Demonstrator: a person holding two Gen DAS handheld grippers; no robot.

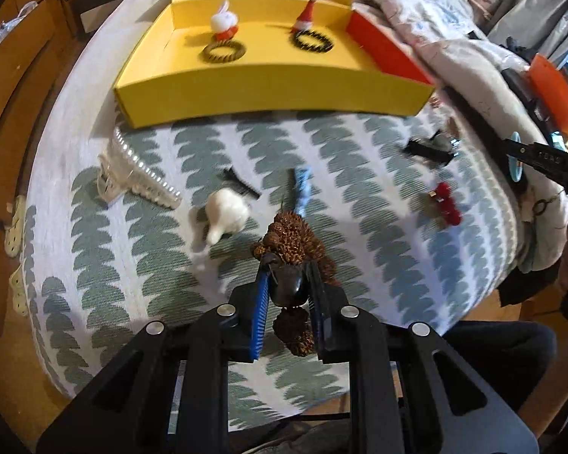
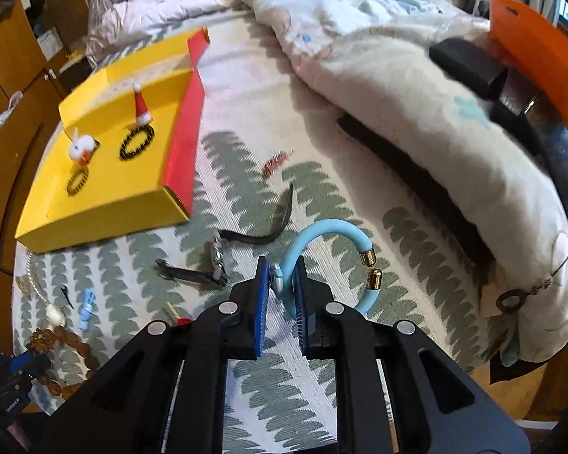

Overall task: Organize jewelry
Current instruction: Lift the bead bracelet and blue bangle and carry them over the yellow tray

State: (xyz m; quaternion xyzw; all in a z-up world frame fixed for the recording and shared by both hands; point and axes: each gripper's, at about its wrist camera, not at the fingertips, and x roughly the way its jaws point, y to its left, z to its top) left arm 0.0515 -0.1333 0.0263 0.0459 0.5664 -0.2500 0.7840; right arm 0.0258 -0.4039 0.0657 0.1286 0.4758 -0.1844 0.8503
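Note:
My left gripper (image 1: 288, 278) is shut on a brown beaded bracelet (image 1: 295, 240), pinching its large dark bead; the knobbly beads hang above and below the jaws, lifted off the patterned bedspread. My right gripper (image 2: 282, 278) is shut on a light blue open bangle (image 2: 323, 232) with gold end caps, also held above the bedspread. A yellow tray (image 1: 269, 90) with a red side (image 1: 388, 53) lies beyond; in it sit a rabbit hair tie (image 1: 223, 38) and a Santa-hat hair tie (image 1: 308, 32). The other gripper shows at the right edge of the left wrist view, blurred.
On the bedspread lie a pearl claw clip (image 1: 136, 174), a white plush piece (image 1: 225, 213), a small blue clip (image 1: 303, 189), a red berry clip (image 1: 447, 204) and a black watch (image 2: 217, 257). A rumpled duvet (image 2: 416, 113) and orange case (image 2: 534, 49) lie right.

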